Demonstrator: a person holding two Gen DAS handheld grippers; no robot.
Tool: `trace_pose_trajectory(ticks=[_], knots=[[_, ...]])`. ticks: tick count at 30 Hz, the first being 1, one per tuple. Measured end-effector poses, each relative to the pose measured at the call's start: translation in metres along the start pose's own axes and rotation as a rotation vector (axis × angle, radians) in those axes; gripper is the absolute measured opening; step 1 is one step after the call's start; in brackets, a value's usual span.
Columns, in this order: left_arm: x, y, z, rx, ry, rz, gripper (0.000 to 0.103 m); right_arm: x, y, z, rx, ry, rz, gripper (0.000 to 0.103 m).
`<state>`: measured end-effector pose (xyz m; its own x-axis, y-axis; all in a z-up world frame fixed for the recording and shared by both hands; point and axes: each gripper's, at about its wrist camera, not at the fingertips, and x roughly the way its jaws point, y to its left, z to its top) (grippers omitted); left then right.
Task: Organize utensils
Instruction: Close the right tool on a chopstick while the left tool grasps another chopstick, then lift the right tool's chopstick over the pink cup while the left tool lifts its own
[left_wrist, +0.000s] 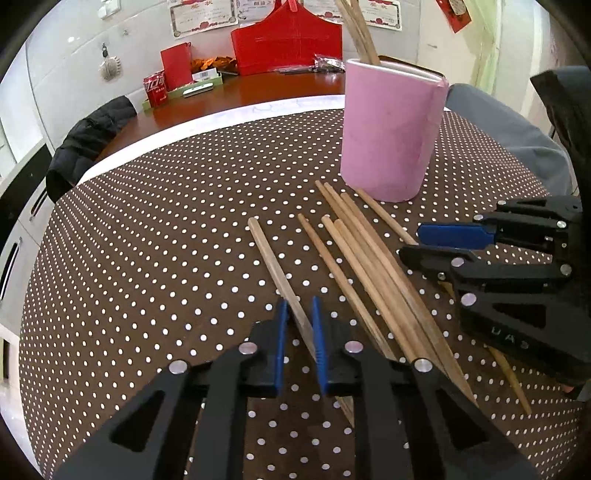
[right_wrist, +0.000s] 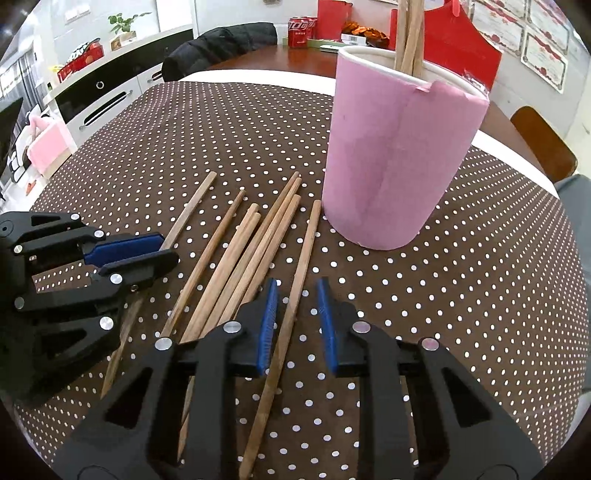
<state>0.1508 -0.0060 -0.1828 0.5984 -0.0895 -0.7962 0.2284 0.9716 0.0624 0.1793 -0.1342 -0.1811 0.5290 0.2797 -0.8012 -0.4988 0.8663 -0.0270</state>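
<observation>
Left claw (left_wrist: 298, 332) narrowly straddles the outermost chopstick (left_wrist: 275, 271); right claw (right_wrist: 297, 325) brackets the chopstick nearest the pink cup (right_wrist: 399, 162) (right_wrist: 301, 266) — neither yet clamped; judged best: close squarely mid-shaft, lift level.

Open dotted tablecloth (left_wrist: 155, 229) left of loose chopsticks (left_wrist: 369, 266); pink cup (left_wrist: 388, 133) (chopsticks standing inside) blocks the far side, right gripper (left_wrist: 421, 243) crowds the right.
</observation>
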Motion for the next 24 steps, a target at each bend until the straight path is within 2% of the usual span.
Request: trace_pose_trajectory(ticks=[1, 3, 4, 11, 16, 20, 24], knots=[[0.000, 0.000, 0.000, -0.002, -0.004, -0.003, 0.013, 0.000, 0.003, 0.000, -0.017, -0.004, 0.001, 0.012], [-0.001, 0.004, 0.000, -0.021, -0.007, -0.021, 0.010, 0.000, 0.004, 0.001, -0.008, -0.009, 0.021, 0.008], [-0.001, 0.006, 0.000, -0.034, -0.010, -0.024, 0.007, 0.000, 0.004, 0.001, -0.004, -0.012, 0.025, 0.008], [-0.021, 0.019, 0.004, -0.108, -0.107, -0.044, 0.006, -0.020, -0.018, 0.002, 0.091, -0.107, 0.153, 0.006], [-0.029, 0.024, 0.007, -0.146, -0.161, -0.039, 0.006, -0.029, -0.027, 0.002, 0.134, -0.155, 0.197, 0.006], [-0.043, 0.027, 0.008, -0.174, -0.237, -0.046, 0.006, -0.046, -0.037, -0.001, 0.156, -0.223, 0.237, 0.006], [-0.061, 0.031, 0.009, -0.196, -0.328, -0.100, 0.006, -0.059, -0.048, -0.004, 0.196, -0.288, 0.300, 0.006]])
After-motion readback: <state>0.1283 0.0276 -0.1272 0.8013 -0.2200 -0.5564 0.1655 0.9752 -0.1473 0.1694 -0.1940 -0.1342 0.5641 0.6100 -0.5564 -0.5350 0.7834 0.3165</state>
